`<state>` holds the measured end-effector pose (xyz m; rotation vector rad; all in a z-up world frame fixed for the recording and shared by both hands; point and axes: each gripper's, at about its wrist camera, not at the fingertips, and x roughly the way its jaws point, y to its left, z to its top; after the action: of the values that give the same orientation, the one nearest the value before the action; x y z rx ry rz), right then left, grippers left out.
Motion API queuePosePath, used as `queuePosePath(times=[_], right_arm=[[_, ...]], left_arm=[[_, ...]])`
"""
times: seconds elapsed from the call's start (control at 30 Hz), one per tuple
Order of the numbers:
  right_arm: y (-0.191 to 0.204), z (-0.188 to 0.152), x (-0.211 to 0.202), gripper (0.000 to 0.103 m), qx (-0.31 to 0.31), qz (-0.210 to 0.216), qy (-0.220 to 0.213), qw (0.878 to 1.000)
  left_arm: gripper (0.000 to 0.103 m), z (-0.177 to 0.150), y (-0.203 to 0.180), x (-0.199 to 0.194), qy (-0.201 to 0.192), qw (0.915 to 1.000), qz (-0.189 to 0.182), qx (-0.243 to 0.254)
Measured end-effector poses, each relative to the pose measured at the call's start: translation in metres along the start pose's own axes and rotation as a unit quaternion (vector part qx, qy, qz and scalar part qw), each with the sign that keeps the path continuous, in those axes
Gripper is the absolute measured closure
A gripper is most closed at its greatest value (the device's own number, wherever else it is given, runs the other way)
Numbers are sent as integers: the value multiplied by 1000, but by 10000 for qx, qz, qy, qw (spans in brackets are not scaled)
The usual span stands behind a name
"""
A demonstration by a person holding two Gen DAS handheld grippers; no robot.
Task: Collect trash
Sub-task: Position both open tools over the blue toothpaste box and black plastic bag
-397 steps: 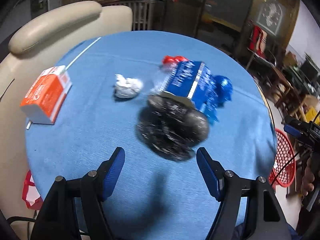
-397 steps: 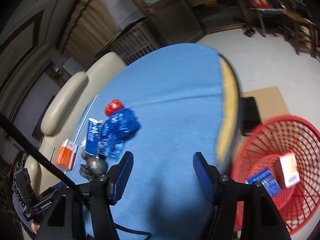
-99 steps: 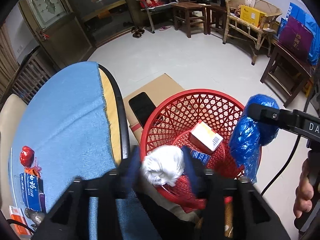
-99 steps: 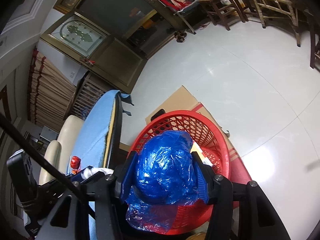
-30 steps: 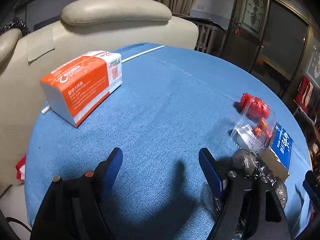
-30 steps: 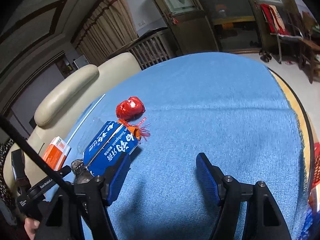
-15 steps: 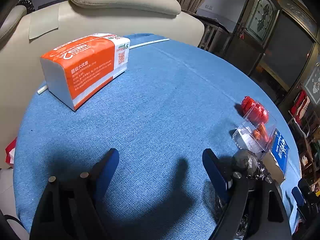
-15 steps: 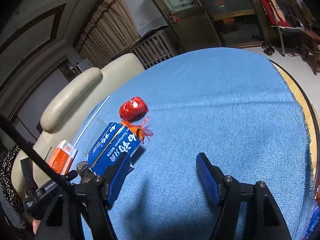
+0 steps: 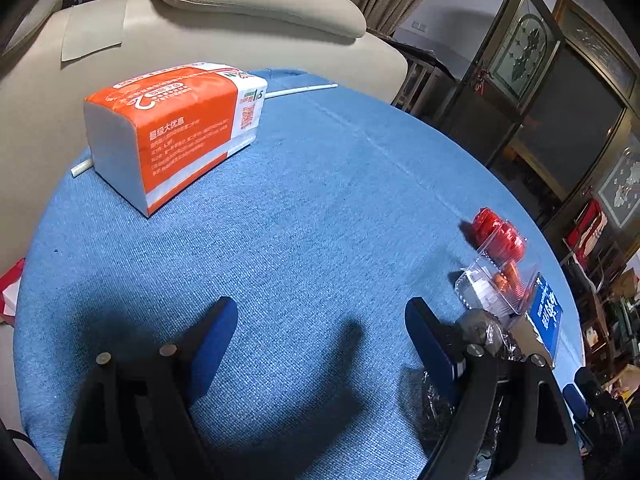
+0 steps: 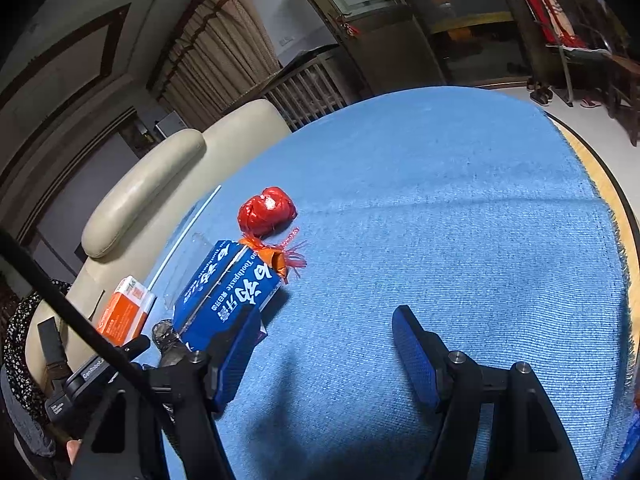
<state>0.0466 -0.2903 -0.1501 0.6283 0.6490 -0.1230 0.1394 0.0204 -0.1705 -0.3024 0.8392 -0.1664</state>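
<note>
A blue toothpaste box [image 10: 228, 292] lies on the blue tablecloth [image 10: 440, 216], with a red crumpled wrapper [image 10: 266, 210] and orange-red net scrap [image 10: 280, 256] behind it. In the left wrist view the box [image 9: 546, 314], a clear plastic tray [image 9: 494, 284], the red wrapper [image 9: 496, 230] and crumpled dark foil [image 9: 480, 332] lie at the right. My left gripper [image 9: 320, 332] is open and empty over bare cloth, its right finger beside the foil. My right gripper [image 10: 324, 344] is open and empty, its left finger next to the box.
An orange tissue pack [image 9: 172, 132] stands at the table's far left, a white straw [image 9: 300, 90] behind it. A beige leather sofa [image 9: 240, 8] backs the table. The wooden table rim [image 10: 604, 184] shows at the right. Dark cabinets [image 9: 560, 92] stand beyond.
Both grippers have moved slightly closer to the table and the trash pile. Both stay open and empty.
</note>
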Motion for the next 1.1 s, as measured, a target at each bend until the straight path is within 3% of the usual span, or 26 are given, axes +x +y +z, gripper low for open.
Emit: queuePosePath(times=[1.1], right_arm=[[-6,6,3,31,263,-76,-157,9995]], left_arm=[[14,1,4,-1,-49,9998,-155,-139]])
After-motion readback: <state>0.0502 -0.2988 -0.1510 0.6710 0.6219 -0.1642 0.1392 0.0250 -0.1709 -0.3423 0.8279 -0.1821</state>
